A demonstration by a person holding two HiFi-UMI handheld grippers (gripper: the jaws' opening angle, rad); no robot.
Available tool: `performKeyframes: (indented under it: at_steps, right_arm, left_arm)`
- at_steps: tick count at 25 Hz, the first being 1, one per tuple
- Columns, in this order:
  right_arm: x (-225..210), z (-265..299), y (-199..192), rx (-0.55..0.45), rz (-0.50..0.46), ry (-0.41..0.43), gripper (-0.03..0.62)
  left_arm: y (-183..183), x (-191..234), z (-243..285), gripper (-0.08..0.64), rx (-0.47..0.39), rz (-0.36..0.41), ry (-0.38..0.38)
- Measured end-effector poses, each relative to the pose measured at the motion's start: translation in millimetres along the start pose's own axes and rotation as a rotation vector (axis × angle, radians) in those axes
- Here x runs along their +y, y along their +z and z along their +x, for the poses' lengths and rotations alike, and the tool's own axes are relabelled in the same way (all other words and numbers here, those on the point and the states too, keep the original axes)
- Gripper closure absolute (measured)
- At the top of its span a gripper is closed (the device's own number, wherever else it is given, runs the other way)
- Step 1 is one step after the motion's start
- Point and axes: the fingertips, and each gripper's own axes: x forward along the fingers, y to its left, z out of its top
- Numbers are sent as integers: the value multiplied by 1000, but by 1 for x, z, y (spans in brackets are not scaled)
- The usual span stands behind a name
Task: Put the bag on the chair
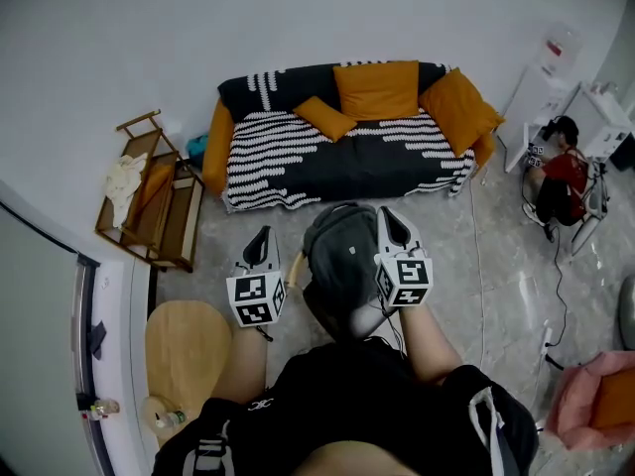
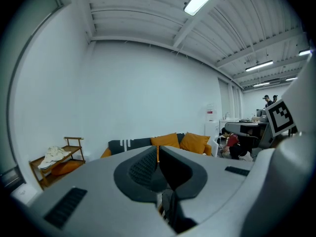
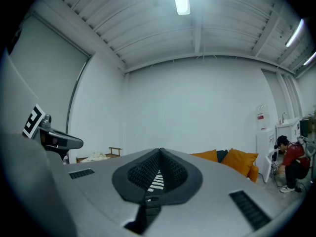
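A grey backpack point(image 1: 342, 256) hangs in front of my body, above the floor, between the two grippers. My left gripper point(image 1: 262, 234) is shut just left of the bag, and a tan strap point(image 1: 295, 267) runs from the bag to it. In the left gripper view its jaws point(image 2: 158, 150) meet at the tips, with a dark strap point(image 2: 168, 207) caught low between them. My right gripper point(image 1: 389, 215) is shut against the bag's right edge. In the right gripper view point(image 3: 160, 152) a dark piece sits low in its gap. The wooden chair seat point(image 1: 185, 350) lies at my lower left.
A black-and-white sofa point(image 1: 337, 152) with orange cushions stands ahead against the wall. A wooden rack point(image 1: 151, 194) with cloth stands to its left. A person in red point(image 1: 563, 179) crouches by white desks at the right. A pink thing point(image 1: 598, 401) is at lower right.
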Motion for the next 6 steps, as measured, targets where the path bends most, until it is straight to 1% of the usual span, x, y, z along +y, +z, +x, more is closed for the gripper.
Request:
performKeyframes:
  at_steps: [6]
  right_arm:
    - [9, -10, -2, 17, -5, -2, 580]
  left_arm:
    - [-2, -2, -9, 529, 4, -2, -16]
